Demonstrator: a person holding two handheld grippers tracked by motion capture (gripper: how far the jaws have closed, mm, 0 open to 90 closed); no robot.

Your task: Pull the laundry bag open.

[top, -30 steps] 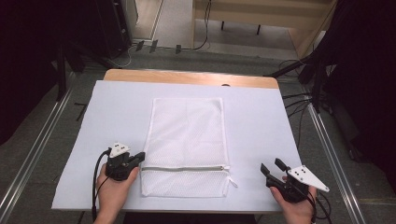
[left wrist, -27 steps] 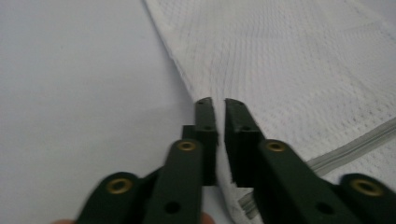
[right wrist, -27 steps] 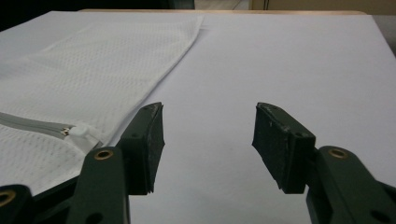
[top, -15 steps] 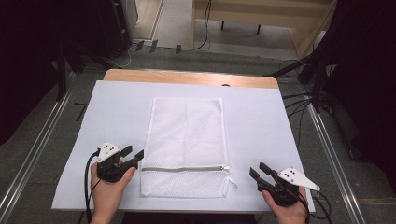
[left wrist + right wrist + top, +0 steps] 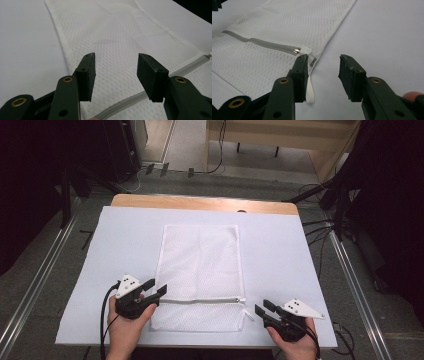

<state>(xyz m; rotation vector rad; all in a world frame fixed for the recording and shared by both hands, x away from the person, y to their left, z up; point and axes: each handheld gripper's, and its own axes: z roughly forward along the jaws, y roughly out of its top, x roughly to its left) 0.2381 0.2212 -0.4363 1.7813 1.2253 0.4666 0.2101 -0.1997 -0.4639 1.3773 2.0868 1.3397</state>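
Note:
A white mesh laundry bag (image 5: pixel 200 265) lies flat on the white table cover (image 5: pixel 280 255), its grey zipper (image 5: pixel 200 301) running across near the front edge. My left gripper (image 5: pixel 154 289) is open at the bag's left edge, over the mesh (image 5: pixel 117 45) and the zipper's left end (image 5: pixel 130 98). My right gripper (image 5: pixel 264 309) is open just right of the bag's front right corner. In the right gripper view the zipper pull (image 5: pixel 298 51) and a white loop tab (image 5: pixel 310 92) sit beside the left jaw of my right gripper (image 5: pixel 323 60).
The wooden table edge (image 5: pixel 200 202) shows at the back. Metal rails (image 5: pixel 45 270) run along both sides on the floor, with cables (image 5: pixel 320 227) at the right and dark equipment at the back left.
Both grippers have moved inward toward the bag. The left one now reaches over the bag's left edge at the zipper, and the right one has slid left toward the zipper pull.

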